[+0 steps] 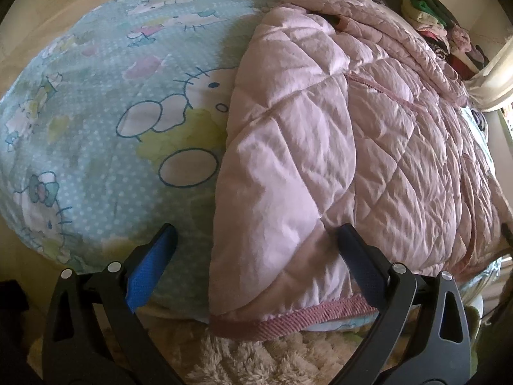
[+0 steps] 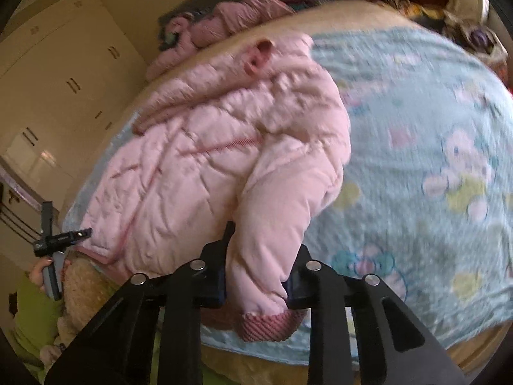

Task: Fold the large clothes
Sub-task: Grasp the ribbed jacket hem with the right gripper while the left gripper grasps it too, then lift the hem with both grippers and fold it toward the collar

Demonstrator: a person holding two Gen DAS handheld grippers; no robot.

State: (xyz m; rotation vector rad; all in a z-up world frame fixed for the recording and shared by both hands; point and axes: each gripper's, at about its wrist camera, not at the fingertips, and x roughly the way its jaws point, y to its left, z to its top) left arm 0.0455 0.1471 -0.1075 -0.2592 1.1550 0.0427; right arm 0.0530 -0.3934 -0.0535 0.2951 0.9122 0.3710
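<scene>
A pink quilted jacket (image 1: 336,147) lies on a bed covered by a light blue cartoon sheet (image 1: 96,134). In the left wrist view my left gripper (image 1: 256,240) is open, its fingers straddling the jacket's lower corner near the darker pink ribbed hem (image 1: 288,317). In the right wrist view the jacket (image 2: 192,166) lies spread, and my right gripper (image 2: 263,256) is shut on its sleeve (image 2: 272,240) just above the ribbed cuff (image 2: 269,324). The left gripper (image 2: 61,240) shows far left in that view.
A fluffy beige rug (image 1: 256,359) lies below the bed edge. Piles of other clothes (image 1: 429,16) sit at the far side of the bed. Cream wardrobe doors (image 2: 57,73) stand beyond. The sheet (image 2: 416,160) is bare right of the jacket.
</scene>
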